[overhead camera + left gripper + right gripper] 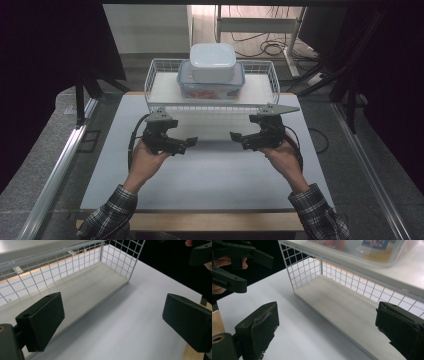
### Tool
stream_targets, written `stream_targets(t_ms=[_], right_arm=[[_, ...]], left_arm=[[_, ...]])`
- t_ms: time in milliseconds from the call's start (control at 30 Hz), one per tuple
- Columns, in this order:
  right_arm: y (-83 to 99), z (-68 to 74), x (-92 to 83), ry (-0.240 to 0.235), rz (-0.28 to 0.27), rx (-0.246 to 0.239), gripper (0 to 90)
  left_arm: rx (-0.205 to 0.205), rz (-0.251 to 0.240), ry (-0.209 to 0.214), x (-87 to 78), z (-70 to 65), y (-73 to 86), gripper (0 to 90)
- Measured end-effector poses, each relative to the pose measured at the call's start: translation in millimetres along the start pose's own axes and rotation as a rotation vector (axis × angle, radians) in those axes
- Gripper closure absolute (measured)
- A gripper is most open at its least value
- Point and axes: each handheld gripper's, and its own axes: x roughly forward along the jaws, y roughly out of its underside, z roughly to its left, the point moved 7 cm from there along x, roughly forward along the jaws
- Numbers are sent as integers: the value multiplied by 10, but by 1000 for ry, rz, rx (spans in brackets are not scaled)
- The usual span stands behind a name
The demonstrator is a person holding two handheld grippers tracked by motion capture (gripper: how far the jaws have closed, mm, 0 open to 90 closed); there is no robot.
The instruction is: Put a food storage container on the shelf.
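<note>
A white wire rack [150, 82] stands at the table's far side. On its top board sits a clear lidded container [210, 86] with a white lidded box [212, 61] stacked on it. My left gripper [189, 142] hovers in front of the rack, pointing right, jaws open and empty. My right gripper [235, 136] faces it, pointing left, also open and empty. The left gripper view has its pads [41, 321] wide apart before the rack's lower shelf [87, 287]. In the right gripper view the worn pads [260, 326] are spread, with the clear container [367, 250] above the shelf [342, 302].
The white table top [210, 175] spreads below both hands, with a wooden edge [215, 221] at the front. A metal rail [55, 170] runs along the left and cables [265, 47] lie on the floor behind the rack.
</note>
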Motion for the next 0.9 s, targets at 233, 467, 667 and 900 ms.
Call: stream_targets(t_ms=[233, 467, 667, 900], right_arm=[[149, -14, -10, 2, 12, 7, 39], [335, -8, 19, 12, 35, 10, 31], [457, -1, 28, 18, 41, 3, 25], [586, 9, 35, 25, 49, 2, 22]], left_arm=[[8, 13, 12, 26, -35, 123, 33], [5, 20, 16, 76, -79, 266, 29], [2, 26, 13, 116, -91, 387, 30], [5, 44, 23, 166, -120, 532, 31]])
